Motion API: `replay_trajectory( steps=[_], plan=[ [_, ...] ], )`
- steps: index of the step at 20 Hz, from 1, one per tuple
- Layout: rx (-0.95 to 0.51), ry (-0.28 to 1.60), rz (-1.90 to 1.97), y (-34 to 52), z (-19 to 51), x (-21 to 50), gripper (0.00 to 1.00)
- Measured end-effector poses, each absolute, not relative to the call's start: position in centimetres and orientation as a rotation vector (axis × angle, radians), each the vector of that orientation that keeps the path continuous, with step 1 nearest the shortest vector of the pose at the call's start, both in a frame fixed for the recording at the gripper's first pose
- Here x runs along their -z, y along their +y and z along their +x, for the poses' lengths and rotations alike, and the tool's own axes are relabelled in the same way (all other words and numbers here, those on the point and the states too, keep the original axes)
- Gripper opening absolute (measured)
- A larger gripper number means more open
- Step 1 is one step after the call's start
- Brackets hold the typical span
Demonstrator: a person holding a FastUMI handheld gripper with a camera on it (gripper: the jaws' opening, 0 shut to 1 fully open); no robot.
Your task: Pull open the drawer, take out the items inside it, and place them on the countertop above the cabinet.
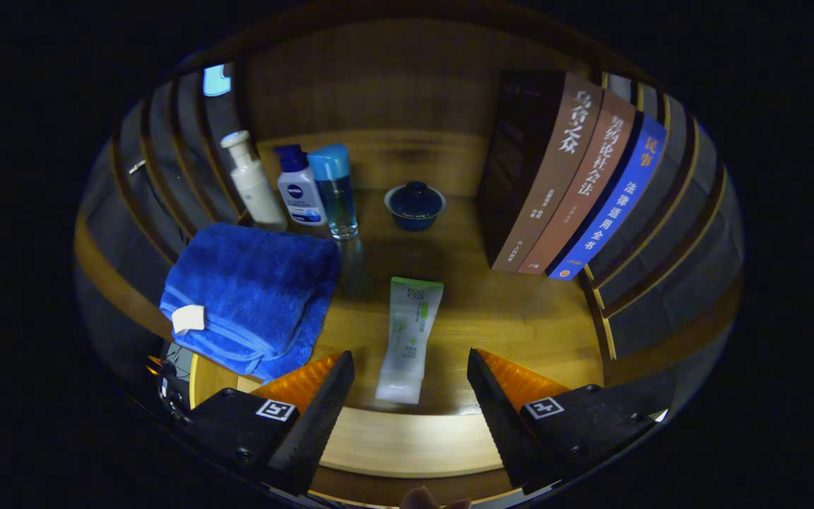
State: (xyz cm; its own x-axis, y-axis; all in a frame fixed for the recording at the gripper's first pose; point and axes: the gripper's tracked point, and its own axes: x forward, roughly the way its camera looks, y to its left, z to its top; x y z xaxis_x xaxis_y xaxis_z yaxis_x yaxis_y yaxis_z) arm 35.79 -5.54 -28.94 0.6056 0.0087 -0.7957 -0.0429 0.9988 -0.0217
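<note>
Gripper view: tongs (410,367) spread wide, level, tube (408,339) between them untouched.

Claw (410,367) open, tube (409,339) lying between fingers on countertop (520,318), folded towel (255,297) beside

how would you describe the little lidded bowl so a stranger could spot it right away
Start at the wooden countertop, with three upright books at one side and three bottles at the other. The dark blue lidded bowl sits alone between them, far beyond the open gripper and the lying white tube. It is the only low, round thing.
</note>
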Motion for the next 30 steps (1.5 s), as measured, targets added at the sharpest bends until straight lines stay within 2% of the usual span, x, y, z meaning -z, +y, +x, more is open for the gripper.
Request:
replay_trajectory(
  steps=[15,18,23,26,30],
  plan=[
    [-0.132,0.235,0.056,-0.4,22.2,17.4,1.00],
    [-0.126,0.150,0.081,-0.5,18.4,17.2,1.00],
    [-0.080,0.095,0.090,-1.3,13.4,21.3,1.00],
    [-0.015,0.080,0.072,-2.4,11.7,24.9,1.00],
    [0.004,0.097,0.062,-2.4,10.2,30.0,1.00]
  ],
)
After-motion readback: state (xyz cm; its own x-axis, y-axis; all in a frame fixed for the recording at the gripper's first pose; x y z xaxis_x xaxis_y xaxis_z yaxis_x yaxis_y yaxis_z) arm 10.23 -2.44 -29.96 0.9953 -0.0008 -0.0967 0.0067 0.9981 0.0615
